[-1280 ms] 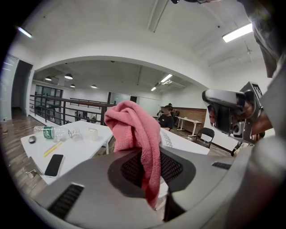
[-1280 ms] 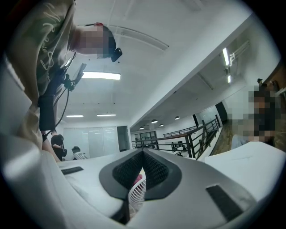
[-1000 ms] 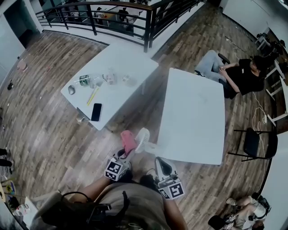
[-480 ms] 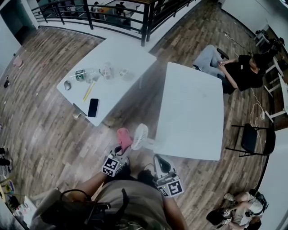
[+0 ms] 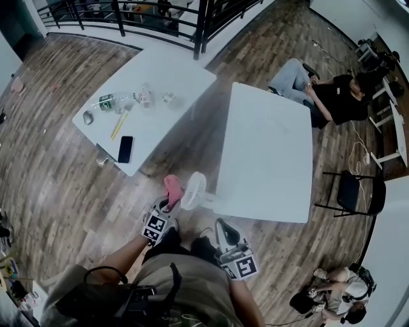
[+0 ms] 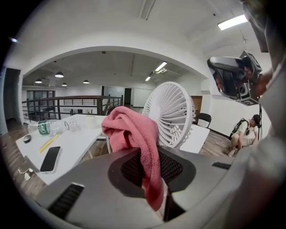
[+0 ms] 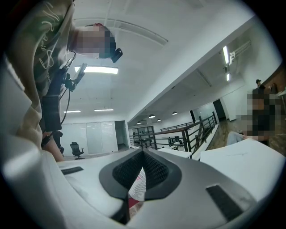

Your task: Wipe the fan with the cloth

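Left gripper view: L gripper (image 6: 154, 172) clenched on cloth (image 6: 129, 132); fan (image 6: 172, 114) just beyond fingertips.
Right gripper view: R gripper (image 7: 142, 172) jaws together, empty.

Two white tables stand side by side on the wood floor (image 5: 51, 159). The left table (image 5: 167, 71) carries a black phone (image 5: 125, 149) near its front edge, with a yellow pen (image 5: 119, 126) just beyond it. A mouse (image 5: 87, 117) sits near its left corner, and a bottle (image 5: 105, 102) lies beside some clear cups (image 5: 144, 96). A person in a black top (image 5: 332, 96) sits past the far corner of the right table (image 5: 265, 159). A black chair (image 5: 351, 191) stands to that table's right. Another person (image 5: 326, 294) crouches on the floor further back. A dark railing (image 5: 160, 16) runs behind the tables.
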